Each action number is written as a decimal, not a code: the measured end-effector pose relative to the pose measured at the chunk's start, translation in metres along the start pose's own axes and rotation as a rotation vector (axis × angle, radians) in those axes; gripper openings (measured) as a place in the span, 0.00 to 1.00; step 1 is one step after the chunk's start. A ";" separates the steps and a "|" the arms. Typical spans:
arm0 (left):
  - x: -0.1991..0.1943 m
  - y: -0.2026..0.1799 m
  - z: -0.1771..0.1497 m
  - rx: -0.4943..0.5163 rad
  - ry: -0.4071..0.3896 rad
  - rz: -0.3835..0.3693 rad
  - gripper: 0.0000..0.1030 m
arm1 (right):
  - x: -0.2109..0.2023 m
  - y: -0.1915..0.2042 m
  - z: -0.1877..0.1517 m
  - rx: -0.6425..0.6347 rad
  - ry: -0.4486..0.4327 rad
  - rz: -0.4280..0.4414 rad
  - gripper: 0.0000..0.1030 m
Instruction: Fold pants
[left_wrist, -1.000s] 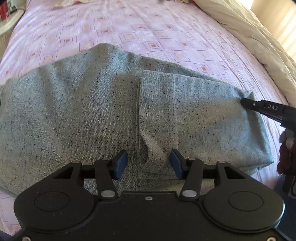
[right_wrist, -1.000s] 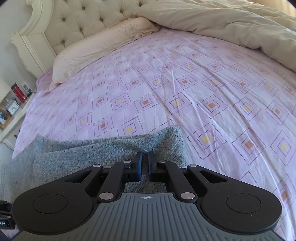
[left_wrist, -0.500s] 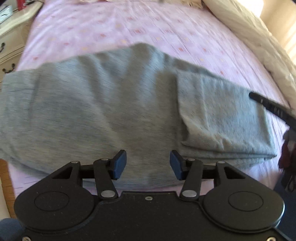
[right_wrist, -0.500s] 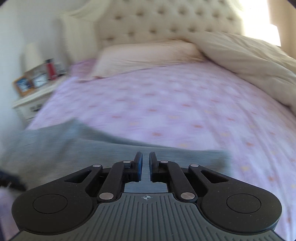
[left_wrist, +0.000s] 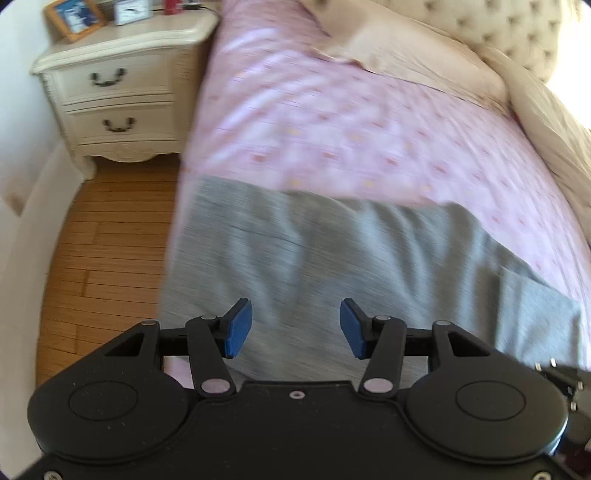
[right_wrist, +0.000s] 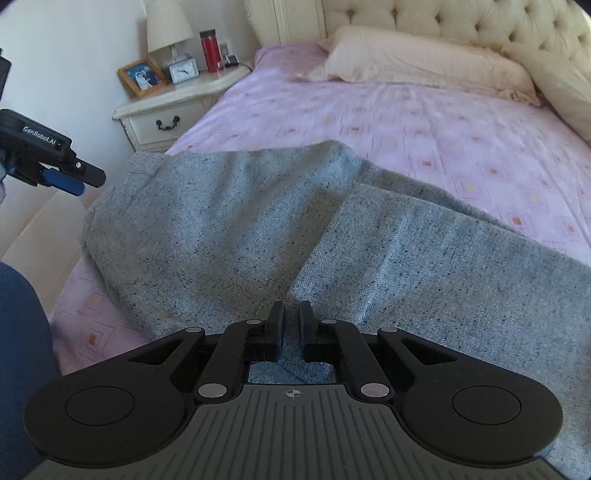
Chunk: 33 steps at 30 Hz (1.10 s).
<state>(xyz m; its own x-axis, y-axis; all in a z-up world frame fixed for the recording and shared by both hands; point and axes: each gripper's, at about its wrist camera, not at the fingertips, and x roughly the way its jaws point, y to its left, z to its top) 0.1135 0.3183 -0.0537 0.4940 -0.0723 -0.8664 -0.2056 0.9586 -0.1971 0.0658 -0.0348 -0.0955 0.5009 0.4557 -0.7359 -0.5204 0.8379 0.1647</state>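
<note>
pants (right_wrist: 236, 221): soft, limp grey knit on bed (right_wrist: 424, 122), partly folded | left gripper (left_wrist: 291, 328): spread, empty | right gripper (right_wrist: 291, 328): nearly closed, just eased apart, nothing pinched | grip: left-end edge

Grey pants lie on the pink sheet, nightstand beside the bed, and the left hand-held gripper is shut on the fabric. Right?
Not quite. The left hand-held gripper is open: the left wrist view shows its blue pads wide apart above the pants, gripping nothing. The rest holds: the grey pants lie on the pink sheet, with the nightstand beside the bed.
</note>
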 end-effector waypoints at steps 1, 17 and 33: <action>0.002 0.008 0.002 -0.008 0.001 0.007 0.57 | 0.000 -0.002 0.001 0.004 0.003 0.005 0.07; 0.047 0.098 -0.042 -0.225 0.207 -0.193 0.62 | 0.007 -0.002 0.001 0.020 0.010 0.022 0.07; 0.082 0.126 -0.021 -0.490 0.099 -0.339 0.70 | 0.011 -0.001 0.004 0.008 0.009 0.020 0.07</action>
<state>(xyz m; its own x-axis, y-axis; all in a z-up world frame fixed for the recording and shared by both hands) 0.1106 0.4271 -0.1593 0.5242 -0.3994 -0.7521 -0.4273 0.6406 -0.6380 0.0744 -0.0292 -0.1011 0.4844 0.4694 -0.7382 -0.5247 0.8311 0.1842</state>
